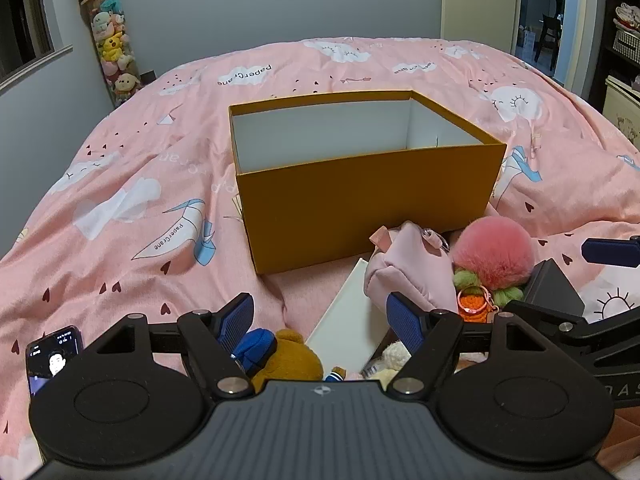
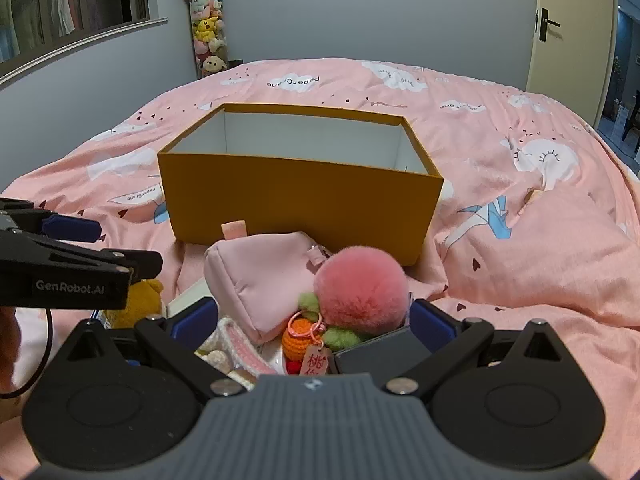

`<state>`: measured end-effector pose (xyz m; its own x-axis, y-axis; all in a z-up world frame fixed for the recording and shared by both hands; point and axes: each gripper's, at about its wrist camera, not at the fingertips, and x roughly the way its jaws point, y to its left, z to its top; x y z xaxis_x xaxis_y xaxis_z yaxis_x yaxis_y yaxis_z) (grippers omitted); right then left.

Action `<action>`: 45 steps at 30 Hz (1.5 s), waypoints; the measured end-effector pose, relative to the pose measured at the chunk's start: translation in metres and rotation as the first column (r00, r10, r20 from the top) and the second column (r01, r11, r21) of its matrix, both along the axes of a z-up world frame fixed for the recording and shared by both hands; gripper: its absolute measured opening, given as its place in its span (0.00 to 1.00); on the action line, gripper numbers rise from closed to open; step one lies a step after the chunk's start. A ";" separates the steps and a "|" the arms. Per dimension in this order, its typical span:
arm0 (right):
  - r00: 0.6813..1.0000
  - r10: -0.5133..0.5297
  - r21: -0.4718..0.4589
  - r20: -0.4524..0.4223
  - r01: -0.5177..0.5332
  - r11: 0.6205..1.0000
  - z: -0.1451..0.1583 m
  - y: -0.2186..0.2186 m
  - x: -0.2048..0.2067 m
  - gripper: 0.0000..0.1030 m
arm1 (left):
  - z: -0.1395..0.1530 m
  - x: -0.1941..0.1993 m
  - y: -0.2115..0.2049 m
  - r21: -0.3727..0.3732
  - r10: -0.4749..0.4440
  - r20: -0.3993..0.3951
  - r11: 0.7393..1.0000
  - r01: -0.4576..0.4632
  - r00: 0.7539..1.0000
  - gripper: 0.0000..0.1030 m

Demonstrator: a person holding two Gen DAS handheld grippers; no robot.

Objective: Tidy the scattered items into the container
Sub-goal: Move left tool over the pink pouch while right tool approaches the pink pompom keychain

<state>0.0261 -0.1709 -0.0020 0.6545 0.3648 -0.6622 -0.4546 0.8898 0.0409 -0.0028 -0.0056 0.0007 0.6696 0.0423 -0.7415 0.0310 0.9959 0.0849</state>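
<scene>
An open mustard-yellow box [image 1: 368, 196] with a white inside sits on the pink bed; it also shows in the right wrist view [image 2: 300, 200]. In front of it lie a pink pouch [image 1: 408, 268] [image 2: 256, 276], a pink fluffy peach charm [image 1: 494, 250] [image 2: 362, 284], an orange crochet charm [image 2: 298, 340], a brown bear with a blue hat [image 1: 288, 356], a white flat box [image 1: 346, 320] and a dark box [image 1: 554, 288] [image 2: 380, 350]. My left gripper [image 1: 322, 320] is open above the bear and white box. My right gripper [image 2: 312, 320] is open around the charms and pouch.
A phone [image 1: 54, 356] lies on the quilt at the left. A tall tube of plush toys [image 1: 110, 40] stands in the far corner. A door [image 1: 476, 0] is at the back right. The pink quilt [image 1: 140, 208] rumples around the box.
</scene>
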 end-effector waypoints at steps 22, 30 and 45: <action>1.000 0.006 -0.009 -0.017 -0.006 1.000 -0.004 -0.001 0.002 0.99 | -0.002 0.000 0.001 -0.009 -0.009 -0.020 1.000 0.009 1.000 0.84; 1.000 0.008 -0.005 -0.021 -0.008 1.000 -0.006 -0.002 0.002 0.94 | -0.001 0.001 0.004 -0.028 -0.015 -0.027 1.000 0.014 1.000 0.84; 1.000 0.011 -0.007 -0.027 -0.011 1.000 -0.008 -0.002 0.002 0.94 | -0.004 0.001 0.004 -0.025 -0.009 -0.037 1.000 0.008 0.999 0.84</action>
